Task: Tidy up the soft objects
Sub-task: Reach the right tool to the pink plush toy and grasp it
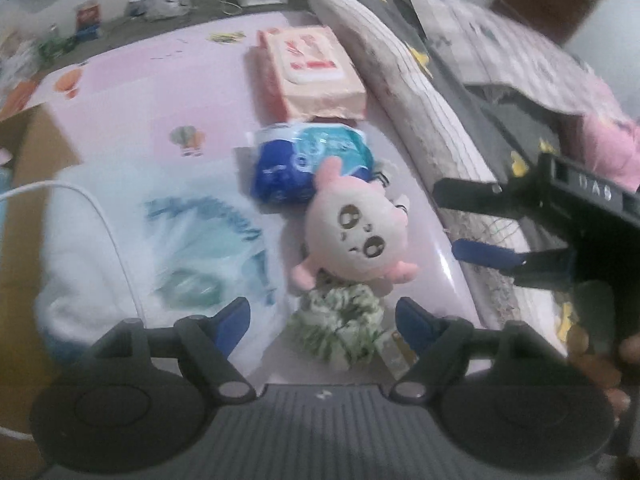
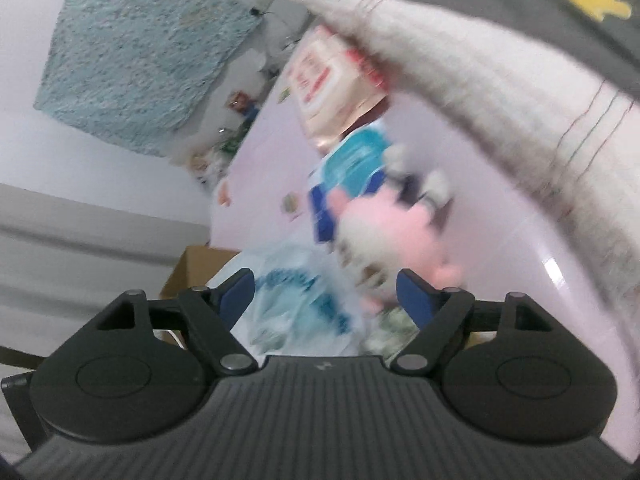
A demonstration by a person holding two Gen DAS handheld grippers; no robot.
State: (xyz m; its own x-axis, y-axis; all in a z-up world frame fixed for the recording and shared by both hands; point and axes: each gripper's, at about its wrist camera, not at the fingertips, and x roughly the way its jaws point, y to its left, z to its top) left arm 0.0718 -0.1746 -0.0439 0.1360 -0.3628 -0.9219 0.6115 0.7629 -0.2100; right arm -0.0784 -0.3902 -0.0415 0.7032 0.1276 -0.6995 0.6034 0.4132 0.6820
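On the pink sheet (image 1: 140, 100) lies a pink plush doll (image 1: 356, 236), face up. A green scrunchie (image 1: 340, 324) sits just below it. Above it are a blue tissue pack (image 1: 308, 164) and a pink wet-wipes pack (image 1: 312, 72). A white plastic bag with blue print (image 1: 160, 248) lies to the left. My left gripper (image 1: 322, 314) is open over the scrunchie, with nothing held. My right gripper (image 1: 456, 220) reaches in from the right, open and empty, beside the doll. The blurred right wrist view shows that gripper (image 2: 324, 284) open before the doll (image 2: 384, 232), the tissue pack (image 2: 352, 164) and the bag (image 2: 296, 304).
A cream rolled blanket (image 1: 404, 92) runs along the right of the objects, with a grey blanket with yellow shapes (image 1: 480, 92) beyond it. A cardboard box (image 1: 24, 152) stands at the left. A white cable (image 1: 100, 216) crosses the bag. A hand's fingers (image 1: 600, 364) show at lower right.
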